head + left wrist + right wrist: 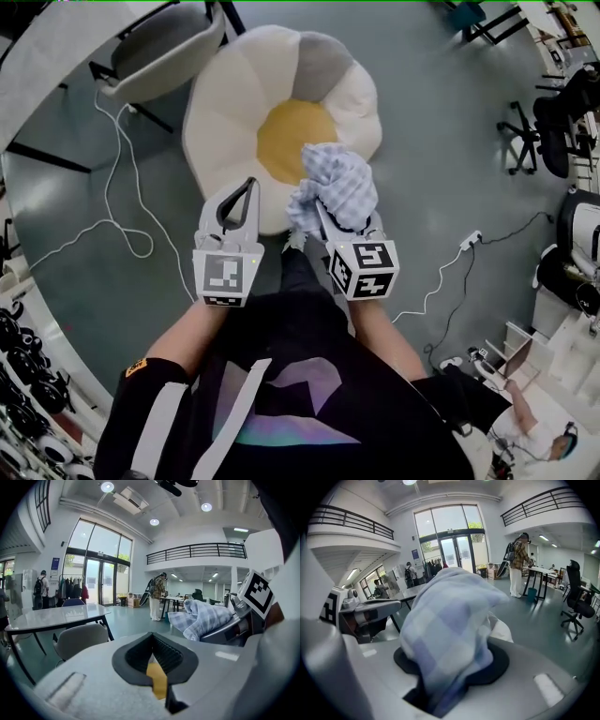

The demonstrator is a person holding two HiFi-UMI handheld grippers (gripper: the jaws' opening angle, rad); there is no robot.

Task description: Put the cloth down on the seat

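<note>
The checked cloth (337,183) is bunched up in the right gripper (345,230), whose jaws are clamped on its lower folds, so it hangs over the near edge of the flower-shaped seat (234,94), by its yellow centre (279,141). It looks ready for the drop. The left gripper (250,189) hovers just beside it, tips together on nothing, likely there to help.

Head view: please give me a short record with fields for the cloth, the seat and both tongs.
cloth: blue and white checks, bunched up, held off the seat
seat: flower-shaped cushion, yellow centre, nothing lying on it
left tongs: tips together, empty
right tongs: shut on cloth, over the seat's near edge
task state: cloth not yet put down
</note>
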